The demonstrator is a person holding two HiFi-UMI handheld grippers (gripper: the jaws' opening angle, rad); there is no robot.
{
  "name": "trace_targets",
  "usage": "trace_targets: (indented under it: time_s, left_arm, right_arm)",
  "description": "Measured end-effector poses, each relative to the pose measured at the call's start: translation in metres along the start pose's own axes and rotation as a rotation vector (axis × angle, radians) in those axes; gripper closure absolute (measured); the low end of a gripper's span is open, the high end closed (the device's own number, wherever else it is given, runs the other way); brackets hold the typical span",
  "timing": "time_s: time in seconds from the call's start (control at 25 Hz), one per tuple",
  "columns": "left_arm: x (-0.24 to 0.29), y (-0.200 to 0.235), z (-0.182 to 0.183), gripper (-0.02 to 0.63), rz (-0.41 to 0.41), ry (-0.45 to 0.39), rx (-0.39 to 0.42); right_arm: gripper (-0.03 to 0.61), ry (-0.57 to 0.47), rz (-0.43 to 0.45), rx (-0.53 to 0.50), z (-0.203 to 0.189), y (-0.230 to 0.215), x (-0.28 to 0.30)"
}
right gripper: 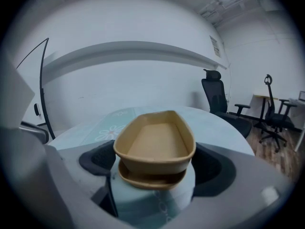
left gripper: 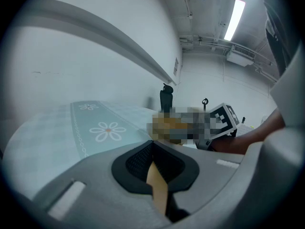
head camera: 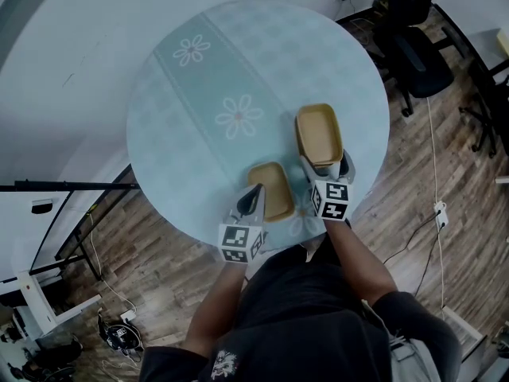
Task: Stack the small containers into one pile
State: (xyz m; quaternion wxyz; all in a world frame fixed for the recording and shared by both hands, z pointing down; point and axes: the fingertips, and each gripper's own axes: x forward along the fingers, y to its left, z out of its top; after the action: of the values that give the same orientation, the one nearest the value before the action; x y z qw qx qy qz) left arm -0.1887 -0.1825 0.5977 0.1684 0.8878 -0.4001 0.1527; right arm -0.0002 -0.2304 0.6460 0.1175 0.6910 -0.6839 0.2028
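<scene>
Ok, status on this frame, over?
Left hand-held gripper shut on rim of single container. Right hand-held gripper open, jaws astride two-container stack. Nothing between them on table.

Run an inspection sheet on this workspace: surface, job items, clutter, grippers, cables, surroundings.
Surface: round table, pale blue flowered cloth.
Job's things: nested pair of tan containers; single tan container beside it.
Clutter: nothing seen on the table.
Grippers: left gripper shut on the single tan container's wall; right gripper jaws apart round the nested pair, contact unclear.
Cables: white cable on the floor, right side.
Surroundings: black office chair, wood floor.
</scene>
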Motion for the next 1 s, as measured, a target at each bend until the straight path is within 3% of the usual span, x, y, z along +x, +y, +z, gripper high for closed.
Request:
trace_targets:
  time_s: [0.36,0.76,1.0]
  left_arm:
    - [0.002,-0.004,-0.004,0.609,-0.005,0.001,0.002]
    - [0.0,-0.008,0.001,0.609,-0.013,-0.024,-0.017]
    - [-0.004,-0.009,0.005,0.609,0.0,-0.038,-0.023]
  right_arm:
    - [0.077,0.059,-0.018,-0.014,-0.019,0.005,0.006]
    - [0.055,0.199,0.03,-0.058,-0.027,0.008,0.002]
    - [0.055,0.19,0.058,-0.096,-0.02,0.01,-0.018]
